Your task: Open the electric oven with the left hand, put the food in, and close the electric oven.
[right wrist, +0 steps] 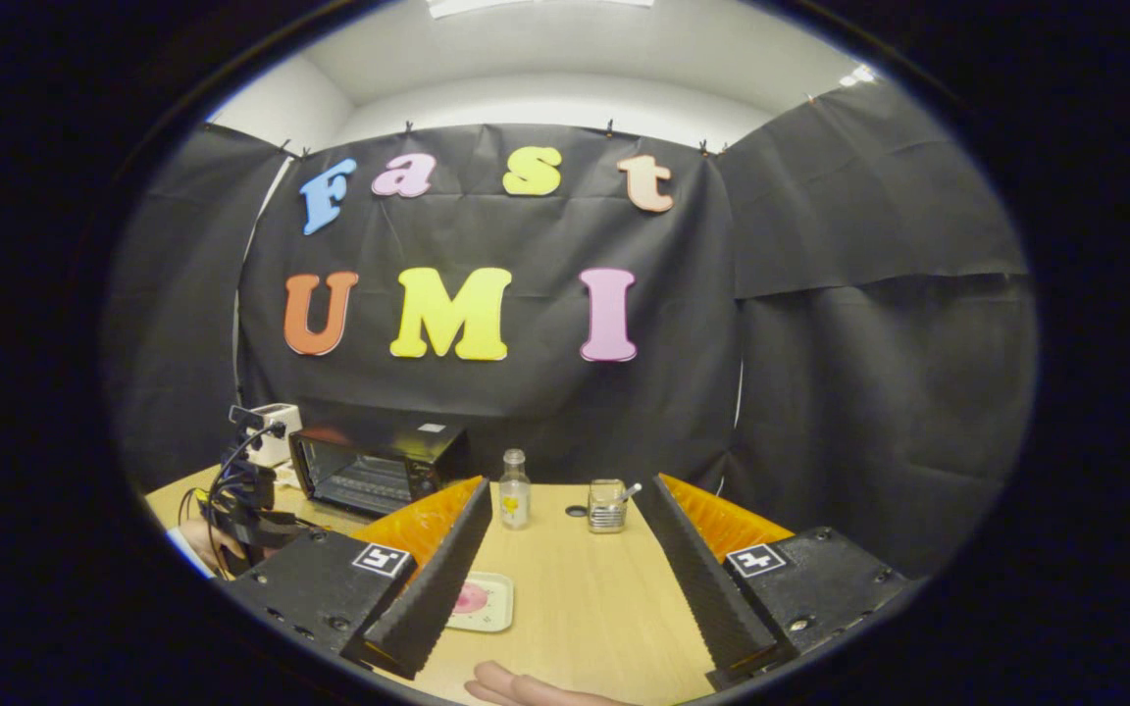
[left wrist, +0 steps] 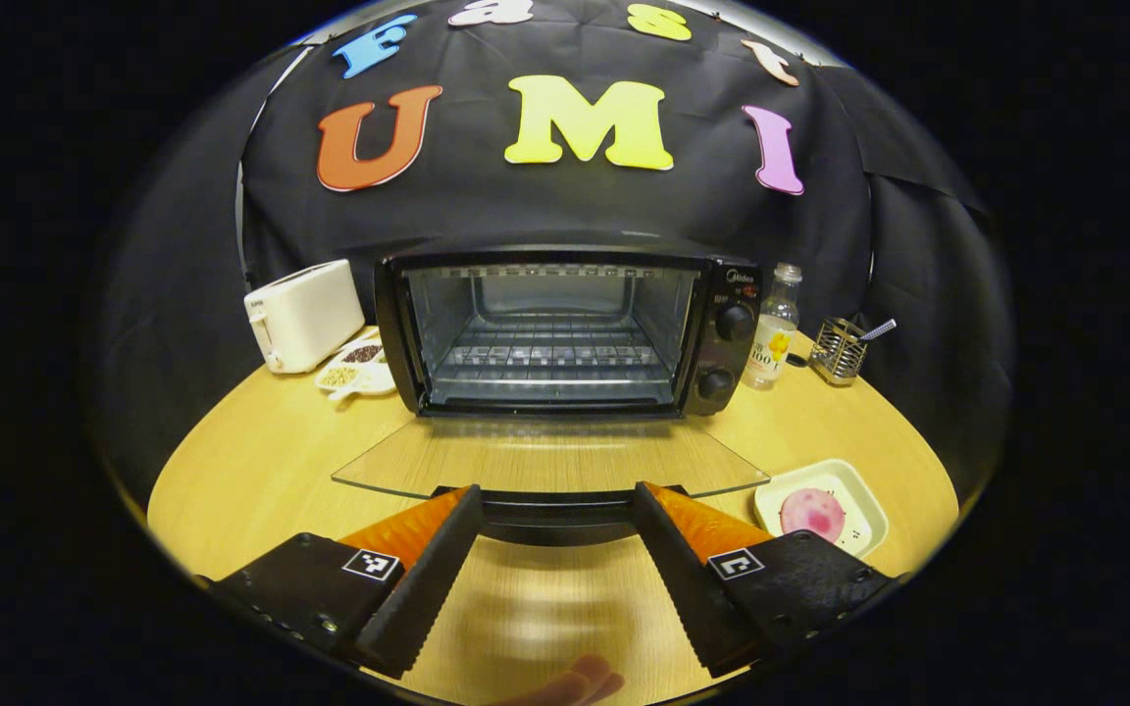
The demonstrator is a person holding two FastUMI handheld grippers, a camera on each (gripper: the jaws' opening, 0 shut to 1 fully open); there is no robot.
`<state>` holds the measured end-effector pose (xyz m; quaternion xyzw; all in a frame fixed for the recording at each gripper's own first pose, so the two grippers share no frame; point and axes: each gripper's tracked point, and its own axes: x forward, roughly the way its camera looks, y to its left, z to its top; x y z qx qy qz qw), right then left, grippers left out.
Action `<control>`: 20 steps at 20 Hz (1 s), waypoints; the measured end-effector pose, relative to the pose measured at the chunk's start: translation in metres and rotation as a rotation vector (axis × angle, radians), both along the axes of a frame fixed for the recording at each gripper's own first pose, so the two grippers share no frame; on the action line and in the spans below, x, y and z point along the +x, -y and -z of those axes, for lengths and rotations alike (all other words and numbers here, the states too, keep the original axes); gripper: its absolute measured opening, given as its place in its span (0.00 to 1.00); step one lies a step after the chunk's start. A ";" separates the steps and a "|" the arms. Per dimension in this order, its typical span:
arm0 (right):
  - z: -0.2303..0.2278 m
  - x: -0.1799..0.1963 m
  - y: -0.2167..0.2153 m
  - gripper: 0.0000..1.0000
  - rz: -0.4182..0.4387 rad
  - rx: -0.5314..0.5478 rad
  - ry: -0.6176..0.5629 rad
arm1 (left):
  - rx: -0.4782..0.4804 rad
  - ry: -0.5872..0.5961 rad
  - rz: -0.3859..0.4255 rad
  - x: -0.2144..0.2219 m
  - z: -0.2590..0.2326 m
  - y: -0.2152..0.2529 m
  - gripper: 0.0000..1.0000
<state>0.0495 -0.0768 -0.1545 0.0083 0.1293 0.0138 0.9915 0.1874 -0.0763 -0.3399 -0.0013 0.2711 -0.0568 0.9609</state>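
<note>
The black electric oven [left wrist: 550, 333] stands open at the back of the round wooden table [left wrist: 261, 461], its wire rack bare. Its glass door [left wrist: 545, 456] lies flat toward me. The door's dark handle [left wrist: 555, 515] sits between the tips of my left gripper [left wrist: 557, 490], whose fingers are spread wide and do not press on it. The food, a pink round piece on a cream plate [left wrist: 813, 512], lies to the right of the door. My right gripper [right wrist: 566, 482] hovers open above the table, with the plate [right wrist: 480, 600] below its left finger. The oven [right wrist: 379, 469] shows farther left.
A white toaster [left wrist: 305, 314] and a divided dish of beans [left wrist: 357, 368] stand left of the oven. A small bottle [left wrist: 774, 328] and a wire holder [left wrist: 838, 348] stand to its right. A person's hand [right wrist: 526, 686] shows at the near edge.
</note>
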 end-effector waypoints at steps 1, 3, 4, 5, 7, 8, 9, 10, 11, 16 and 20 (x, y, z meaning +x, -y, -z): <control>0.003 0.001 -0.003 1.00 -0.006 0.000 -0.015 | -0.002 -0.015 -0.002 -0.001 0.005 0.000 0.98; 0.014 0.002 -0.007 1.00 -0.013 -0.006 -0.054 | -0.006 -0.056 -0.007 -0.006 0.018 -0.001 0.98; 0.017 0.003 -0.008 1.00 -0.014 -0.007 -0.070 | -0.011 -0.080 -0.011 -0.006 0.026 -0.001 0.98; 0.019 0.004 -0.008 1.00 -0.011 -0.008 -0.082 | -0.014 -0.102 -0.014 -0.007 0.032 -0.002 0.98; 0.025 0.008 -0.008 1.00 -0.003 -0.001 -0.105 | -0.025 -0.127 -0.020 -0.008 0.039 -0.004 0.98; 0.029 0.010 -0.008 1.00 -0.001 0.003 -0.117 | -0.025 -0.117 -0.020 -0.005 0.037 -0.004 0.98; 0.032 0.011 -0.009 1.00 0.000 0.004 -0.130 | -0.022 -0.102 -0.016 -0.003 0.033 -0.006 0.98; 0.036 0.013 -0.010 1.00 -0.001 0.008 -0.144 | -0.023 -0.093 -0.015 -0.004 0.031 -0.006 0.97; 0.041 0.016 -0.011 1.00 -0.004 0.010 -0.159 | -0.024 -0.087 -0.021 -0.006 0.028 -0.008 0.97; 0.087 0.035 -0.022 1.00 -0.032 0.017 -0.283 | -0.045 0.041 -0.006 -0.031 -0.023 -0.003 0.97; 0.144 0.047 -0.042 1.00 -0.103 0.007 -0.417 | -0.094 0.183 0.015 -0.068 -0.089 0.008 0.96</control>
